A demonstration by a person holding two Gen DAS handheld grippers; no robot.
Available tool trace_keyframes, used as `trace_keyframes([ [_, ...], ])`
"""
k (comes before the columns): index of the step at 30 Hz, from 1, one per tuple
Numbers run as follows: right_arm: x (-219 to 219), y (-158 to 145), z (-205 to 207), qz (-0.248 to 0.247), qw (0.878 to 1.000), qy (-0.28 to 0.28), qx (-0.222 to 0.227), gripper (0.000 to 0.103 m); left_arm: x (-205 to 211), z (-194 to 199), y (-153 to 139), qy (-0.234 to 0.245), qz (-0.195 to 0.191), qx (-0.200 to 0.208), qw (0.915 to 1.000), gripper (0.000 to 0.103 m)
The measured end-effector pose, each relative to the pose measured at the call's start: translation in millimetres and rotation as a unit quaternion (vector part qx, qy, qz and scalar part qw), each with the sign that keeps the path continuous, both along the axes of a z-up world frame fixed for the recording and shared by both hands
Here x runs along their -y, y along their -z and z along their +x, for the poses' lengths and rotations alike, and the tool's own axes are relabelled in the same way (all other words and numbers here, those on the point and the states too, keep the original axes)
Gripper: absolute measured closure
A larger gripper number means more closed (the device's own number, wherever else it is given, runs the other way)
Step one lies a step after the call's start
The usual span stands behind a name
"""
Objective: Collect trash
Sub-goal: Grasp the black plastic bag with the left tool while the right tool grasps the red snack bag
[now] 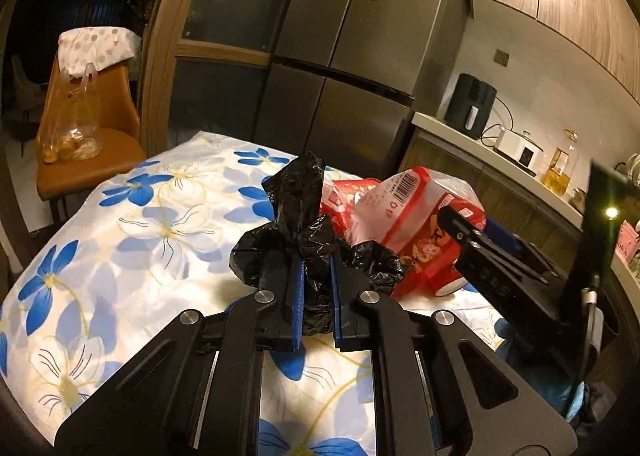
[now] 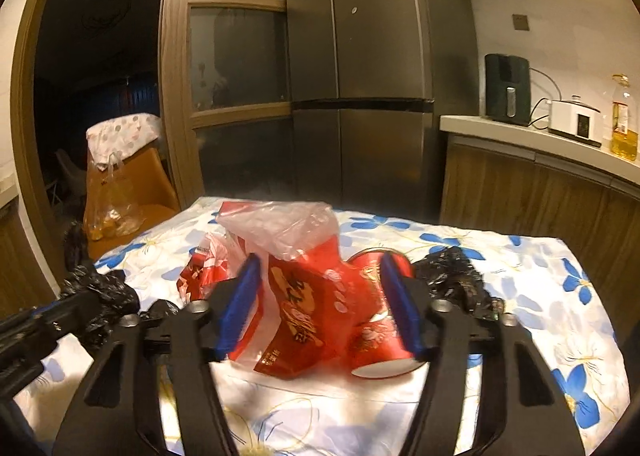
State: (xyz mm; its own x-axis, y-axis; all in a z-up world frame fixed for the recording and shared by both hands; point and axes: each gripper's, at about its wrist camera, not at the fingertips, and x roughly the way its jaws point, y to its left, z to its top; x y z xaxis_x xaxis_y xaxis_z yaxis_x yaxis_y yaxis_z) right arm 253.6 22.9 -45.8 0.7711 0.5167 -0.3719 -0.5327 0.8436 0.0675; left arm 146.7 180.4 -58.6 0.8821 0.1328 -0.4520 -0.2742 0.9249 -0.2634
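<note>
My left gripper (image 1: 316,296) is shut on a crumpled black plastic bag (image 1: 296,216) above the flowered tablecloth (image 1: 120,224). Just right of it lies a red and clear plastic package of red paper cups (image 1: 404,216). My right gripper (image 2: 320,304) is open, its blue pads on either side of that red package (image 2: 304,296) and a red cup (image 2: 376,336) beside it, not closed on them. Another piece of black bag (image 2: 456,280) lies right of the package. The left gripper with its black bag (image 2: 100,296) shows at the left edge of the right wrist view.
An orange chair (image 1: 92,152) with a clear bag of food stands beyond the table's far left. A steel fridge (image 2: 360,96) stands behind. A counter (image 2: 540,140) at right holds an air fryer, a white cooker and an oil bottle.
</note>
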Motion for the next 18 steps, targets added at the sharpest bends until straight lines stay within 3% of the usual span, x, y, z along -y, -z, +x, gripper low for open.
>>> trace_keyframes([
  [2, -2.2, 2.9, -0.7, -0.005, 1.000, -0.007, -0.004, 0.079, -1.5, 0.9, 0.7, 0.000, -0.001, -0.002, 1.0000, 0.093],
  [3, -2.3, 4.4, -1.6, -0.006, 1.000, -0.014, -0.008, 0.092, -2.2, 0.4, 1.1, 0.000, -0.001, -0.003, 1.0000, 0.093],
  [5, 1.2, 4.8, -4.7, -0.001, 1.000, -0.019, -0.012, 0.100, -1.8, 0.0, 1.1, 0.000, 0.000, -0.001, 1.0000, 0.093],
  [18, 72.6, -26.9, -64.8, 0.060, 0.998, 0.018, 0.018, 0.102, 17.1, -8.7, -10.1, 0.014, 0.011, 0.012, 0.9998, 0.093],
])
